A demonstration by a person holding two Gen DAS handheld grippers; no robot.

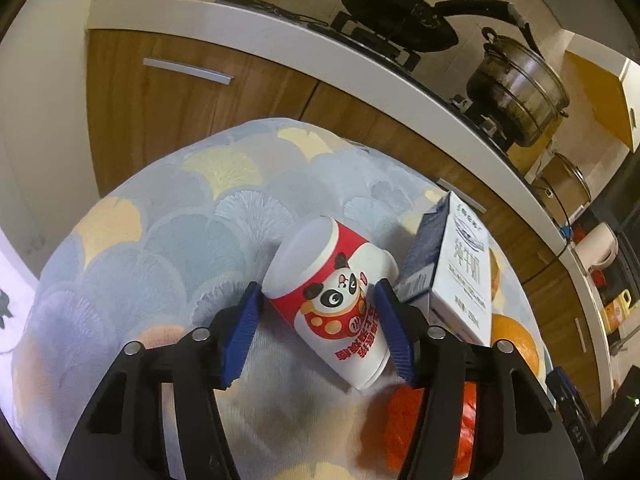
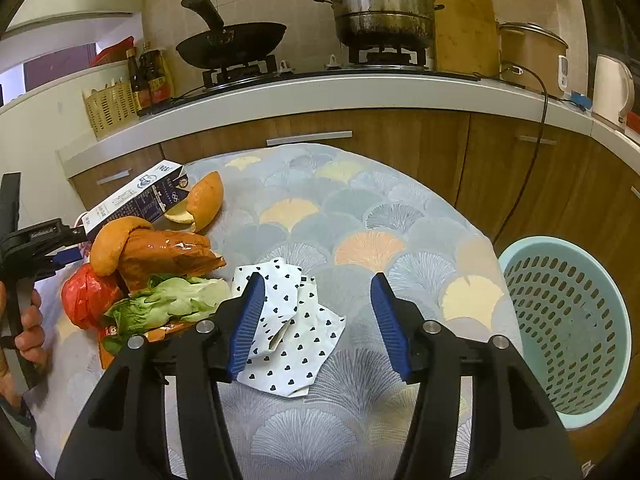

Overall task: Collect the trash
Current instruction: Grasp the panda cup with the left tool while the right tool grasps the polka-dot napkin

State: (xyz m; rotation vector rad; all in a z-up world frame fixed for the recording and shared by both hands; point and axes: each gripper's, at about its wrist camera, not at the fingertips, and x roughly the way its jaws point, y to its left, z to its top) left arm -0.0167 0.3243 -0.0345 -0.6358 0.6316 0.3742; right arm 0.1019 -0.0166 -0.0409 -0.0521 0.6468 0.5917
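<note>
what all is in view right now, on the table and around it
paper cup: 1, red and white with a panda, lying on its side between the left fingers
milk carton: 1, white and dark blue, beside the cup
orange peel: several pieces, orange, by the carton
plastic bag: 1, red, table's left edge
wrapper: 1, orange-brown, next to the bag
lettuce: 1 bunch, green, below the wrapper
napkin: 1, white with dark hearts, crumpled between the right fingers
tablecloth: 1, blue-grey fan pattern
basket: 1, light blue, right of the table
wok: 1, black, on stove
steamer pot: 1, steel, on stove
left gripper: open around cup
right gripper: open over napkin
</note>
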